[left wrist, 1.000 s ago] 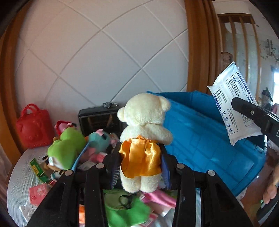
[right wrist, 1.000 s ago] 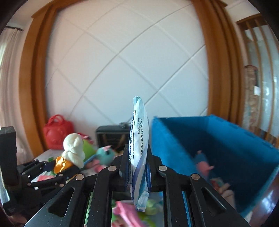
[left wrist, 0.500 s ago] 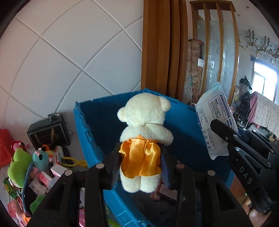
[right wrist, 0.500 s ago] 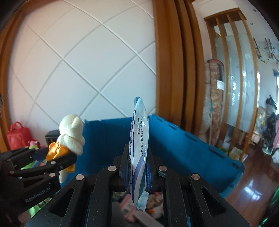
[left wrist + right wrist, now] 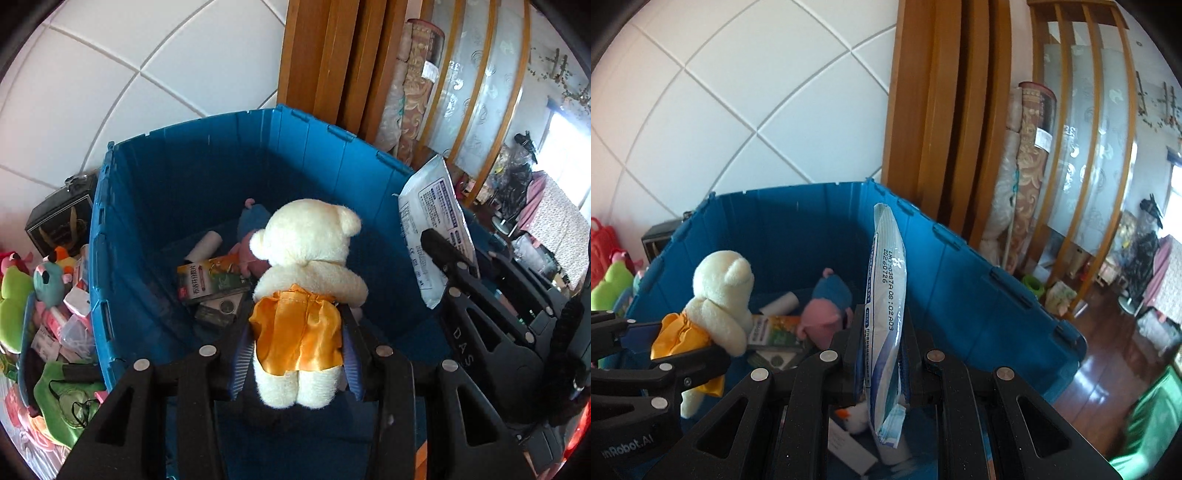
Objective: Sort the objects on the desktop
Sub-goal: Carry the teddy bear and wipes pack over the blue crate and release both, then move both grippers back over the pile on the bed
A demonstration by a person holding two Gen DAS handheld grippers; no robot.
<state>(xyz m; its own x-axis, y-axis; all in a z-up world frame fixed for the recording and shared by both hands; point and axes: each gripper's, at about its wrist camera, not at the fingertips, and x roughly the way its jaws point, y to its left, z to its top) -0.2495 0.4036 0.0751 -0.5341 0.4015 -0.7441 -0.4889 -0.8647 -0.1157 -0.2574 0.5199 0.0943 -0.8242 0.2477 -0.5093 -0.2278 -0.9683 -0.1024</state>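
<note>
The left gripper (image 5: 297, 354) holds a cream teddy bear (image 5: 306, 273) upright by its orange satin skirt, its fingers (image 5: 240, 354) clamped on either side of the cloth. The bear hangs over the open blue crate (image 5: 177, 173), with its head toward twelve o'clock in the left wrist view.

The right gripper (image 5: 882, 354) has its fingers pinched tight on a flat white and blue sealed packet (image 5: 886, 295), held on edge so that it stands up toward twelve o'clock. In the left wrist view this same packet shows its printed face at about three o'clock from the bear, above the crate's near right wall. In the right wrist view the bear sits at about nine o'clock from the packet, well apart from it.

Down on the crate's floor lie a pink and blue plush toy (image 5: 823, 317), a white roll (image 5: 203, 245), a green and red printed box (image 5: 212, 278) and some dark flat items that I cannot make out.

At nine o'clock from the crate, on the surface (image 5: 22, 435), sits a heap of soft toys (image 5: 14, 299) and small packages, with a dark box (image 5: 61, 223) behind them against the white tiled wall (image 5: 129, 74). A red handbag (image 5: 602, 243) shows at the far left edge of the right wrist view.
</note>
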